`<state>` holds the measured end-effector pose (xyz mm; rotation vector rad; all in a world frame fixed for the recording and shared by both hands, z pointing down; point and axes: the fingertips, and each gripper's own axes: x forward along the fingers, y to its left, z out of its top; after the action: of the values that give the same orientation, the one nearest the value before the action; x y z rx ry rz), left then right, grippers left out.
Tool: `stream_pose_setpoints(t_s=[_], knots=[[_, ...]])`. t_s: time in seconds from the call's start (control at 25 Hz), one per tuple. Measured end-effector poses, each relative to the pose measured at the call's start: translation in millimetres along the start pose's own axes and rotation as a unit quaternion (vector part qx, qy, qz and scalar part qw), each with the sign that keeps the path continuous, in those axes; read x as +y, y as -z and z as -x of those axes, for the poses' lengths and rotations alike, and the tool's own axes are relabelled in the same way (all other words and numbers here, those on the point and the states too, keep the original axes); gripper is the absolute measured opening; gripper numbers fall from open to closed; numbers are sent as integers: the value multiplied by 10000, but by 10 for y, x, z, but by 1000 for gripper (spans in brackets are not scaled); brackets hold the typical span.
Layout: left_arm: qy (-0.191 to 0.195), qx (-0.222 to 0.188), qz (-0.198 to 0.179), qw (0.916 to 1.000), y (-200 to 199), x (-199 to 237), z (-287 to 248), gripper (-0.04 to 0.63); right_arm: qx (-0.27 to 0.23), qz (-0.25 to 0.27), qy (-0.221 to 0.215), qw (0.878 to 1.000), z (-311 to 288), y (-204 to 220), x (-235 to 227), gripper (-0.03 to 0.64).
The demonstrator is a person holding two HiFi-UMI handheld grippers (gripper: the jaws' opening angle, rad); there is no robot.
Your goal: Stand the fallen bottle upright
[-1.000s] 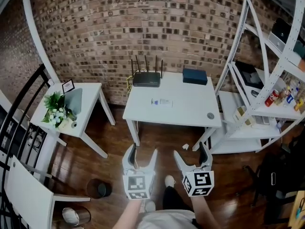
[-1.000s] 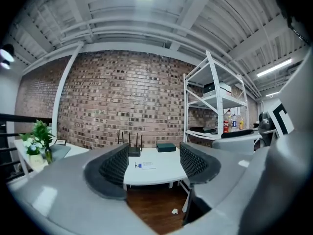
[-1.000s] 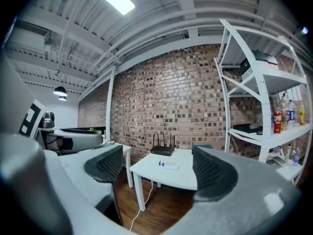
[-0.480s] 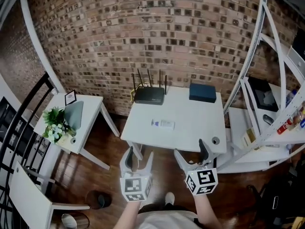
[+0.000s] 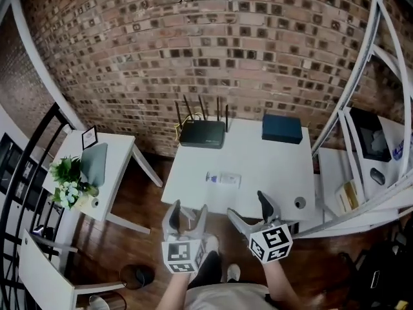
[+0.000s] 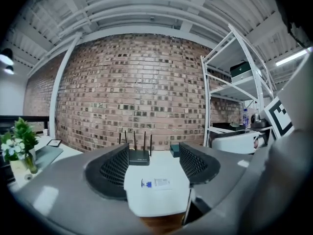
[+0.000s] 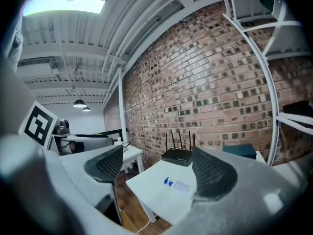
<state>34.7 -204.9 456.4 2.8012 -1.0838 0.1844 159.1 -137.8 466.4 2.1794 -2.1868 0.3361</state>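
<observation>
A small clear bottle (image 5: pixel 223 179) with a blue cap and a white label lies on its side near the middle of the white table (image 5: pixel 193 189). It also shows as a lying bottle (image 6: pixel 156 183) in the left gripper view and as a bottle (image 7: pixel 177 185) in the right gripper view. My left gripper (image 5: pixel 184 215) hangs open at the table's near edge, left of the bottle. My right gripper (image 5: pixel 251 206) is open too, over the table's front edge, right of the bottle. Neither touches it.
A black router (image 5: pixel 202 133) with antennas and a dark blue box (image 5: pixel 282 128) sit at the table's back by the brick wall. A small round hole (image 5: pixel 299 203) marks the table's front right. A side table with a plant (image 5: pixel 70 183) stands left; white shelving (image 5: pixel 381 166) stands right.
The view has come closer to the table. Both grippers have moved forward to its near edge and stay open. The bottle has not moved.
</observation>
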Motion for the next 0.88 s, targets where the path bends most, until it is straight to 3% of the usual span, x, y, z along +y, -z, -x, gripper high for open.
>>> stream_pose_setpoints(t_s=[0.16,0.48,0.76,0.88], knots=[[77,-235,-78,9997,-240,230,-454,325,-77,79,168,9998,-456,-227,-295,433],[320,-347,-83,9989,-357,904,-1100,313,21,577,35,9983,-1299,-473,-217,431],[482,-155,-4,9987,-189,1055,-1466,313,468,417,-113,9980,-1700,-281,-429,431],[412,-85,89,9991,-128,1156,-1525,313,1074,580,-351,9919,-1871,-68,-462,431]])
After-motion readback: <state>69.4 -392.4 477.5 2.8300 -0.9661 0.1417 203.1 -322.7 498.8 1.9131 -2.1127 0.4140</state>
